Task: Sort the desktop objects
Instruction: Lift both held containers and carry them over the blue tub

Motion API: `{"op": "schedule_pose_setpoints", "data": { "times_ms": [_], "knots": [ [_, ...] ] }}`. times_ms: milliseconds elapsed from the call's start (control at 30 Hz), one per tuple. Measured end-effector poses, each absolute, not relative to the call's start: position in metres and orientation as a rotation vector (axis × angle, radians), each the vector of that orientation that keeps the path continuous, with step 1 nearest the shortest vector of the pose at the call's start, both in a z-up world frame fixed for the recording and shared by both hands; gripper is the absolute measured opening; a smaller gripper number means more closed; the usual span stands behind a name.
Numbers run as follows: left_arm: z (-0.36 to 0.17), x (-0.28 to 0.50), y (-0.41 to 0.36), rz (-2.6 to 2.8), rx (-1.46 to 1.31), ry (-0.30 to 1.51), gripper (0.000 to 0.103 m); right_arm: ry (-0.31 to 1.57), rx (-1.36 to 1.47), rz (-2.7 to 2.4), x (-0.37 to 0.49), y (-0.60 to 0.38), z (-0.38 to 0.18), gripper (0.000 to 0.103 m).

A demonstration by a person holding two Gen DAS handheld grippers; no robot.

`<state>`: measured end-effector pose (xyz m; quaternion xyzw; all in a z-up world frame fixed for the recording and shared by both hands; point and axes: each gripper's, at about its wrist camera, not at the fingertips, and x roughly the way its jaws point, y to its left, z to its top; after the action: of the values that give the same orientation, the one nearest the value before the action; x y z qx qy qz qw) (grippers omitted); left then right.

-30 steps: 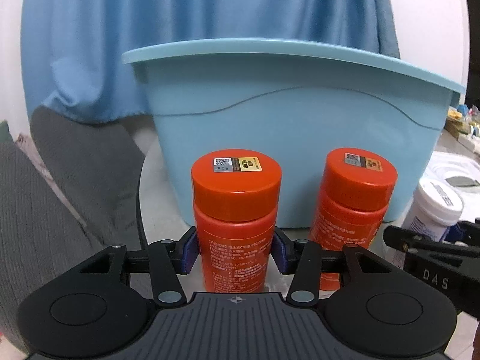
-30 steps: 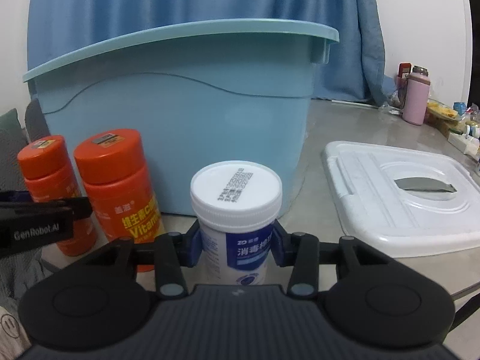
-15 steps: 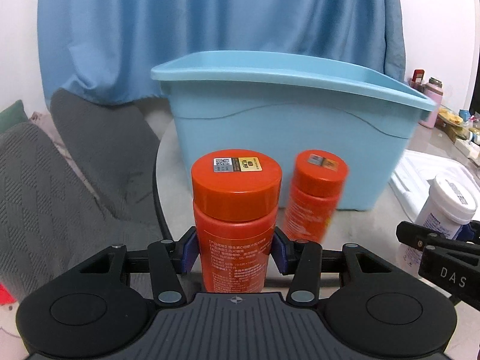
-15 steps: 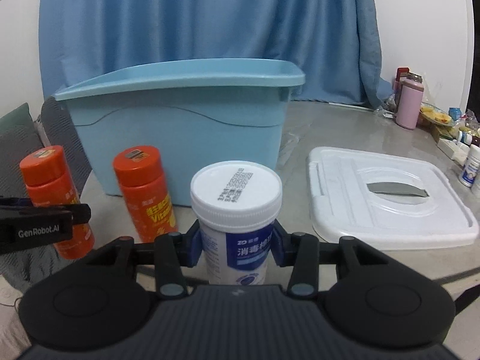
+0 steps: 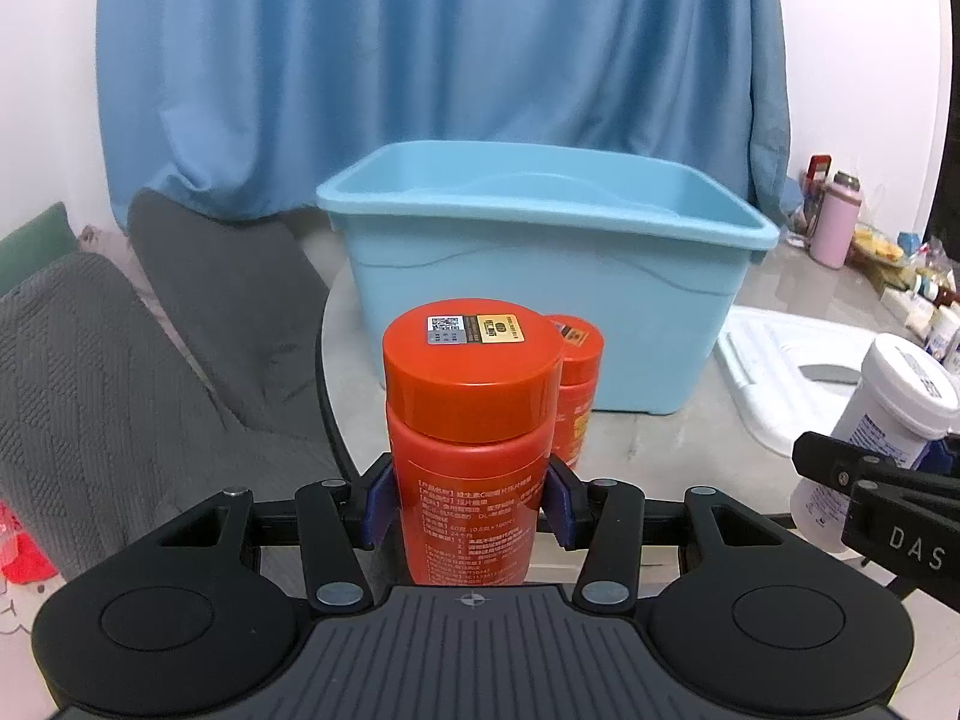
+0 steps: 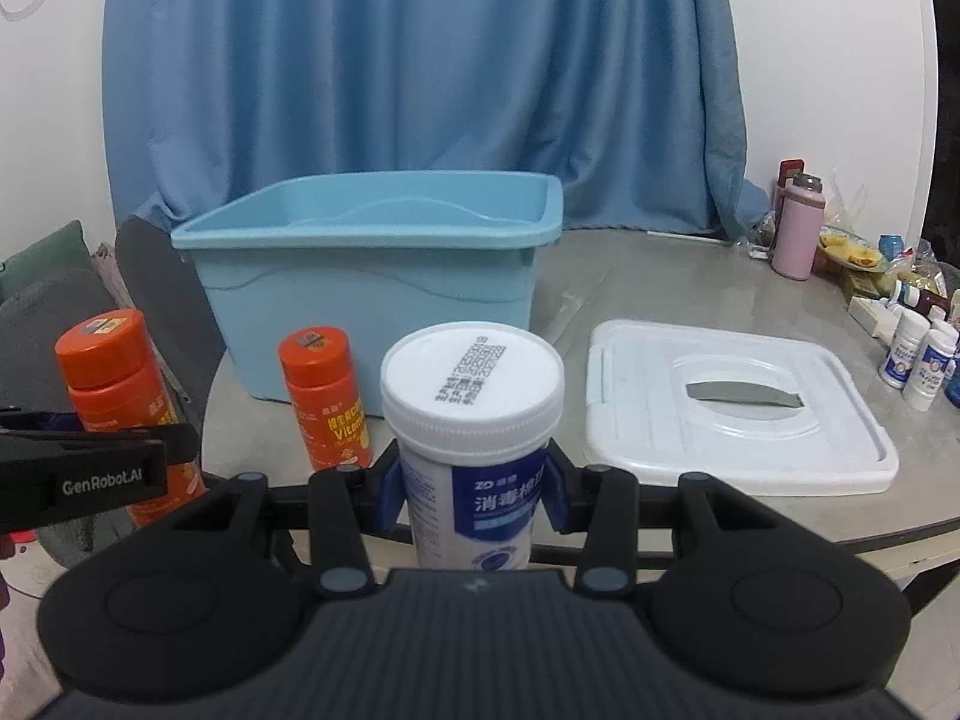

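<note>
— Bottles first: where are they, and who has them?

— Left gripper [image 5: 468,501] is clamped on an orange bottle [image 5: 471,450], blue pads pressing both sides, bottle upright. Its cap carries a QR sticker beside a yellow tag; the small print is unreadable. Right gripper [image 6: 474,492] pinches a white bottle [image 6: 474,438] with a blue label reading "ZD" above Chinese characters, and rows of printed digits on the cap.

— Anything loose?

— A second orange bottle [image 6: 327,399], marked "Vitamin", stands on the table [image 6: 660,276] at eleven o'clock from the white one, just in front of the light blue bin [image 6: 372,276].

— And around that?

— At two o'clock a white lid [image 6: 732,402] lies flat. Farther off at two, a pink flask [image 6: 798,234] and small white bottles [image 6: 918,360]. "GenRobot.AI" is printed on the left gripper's side and "DAS" on the right's. Behind everything hangs a blue curtain [image 6: 420,72].
</note>
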<state>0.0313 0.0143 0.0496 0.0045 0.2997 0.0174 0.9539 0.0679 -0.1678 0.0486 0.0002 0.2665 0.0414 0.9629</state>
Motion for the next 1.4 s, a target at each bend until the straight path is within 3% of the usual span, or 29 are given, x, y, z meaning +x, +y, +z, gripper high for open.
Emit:
{"op": "schedule_pose_setpoints", "data": {
  "times_ms": [700,1400],
  "knots": [
    [0.141,0.086,0.039,-0.044,0.030,0.541,0.050,0.458,0.037,0.061,0.112,-0.139,0.114,0.045],
    [0.160,0.164,0.049,-0.082,0.042,0.530,0.050,0.428,0.027,0.022,0.170,-0.124,0.127,0.045]
  ]
}}
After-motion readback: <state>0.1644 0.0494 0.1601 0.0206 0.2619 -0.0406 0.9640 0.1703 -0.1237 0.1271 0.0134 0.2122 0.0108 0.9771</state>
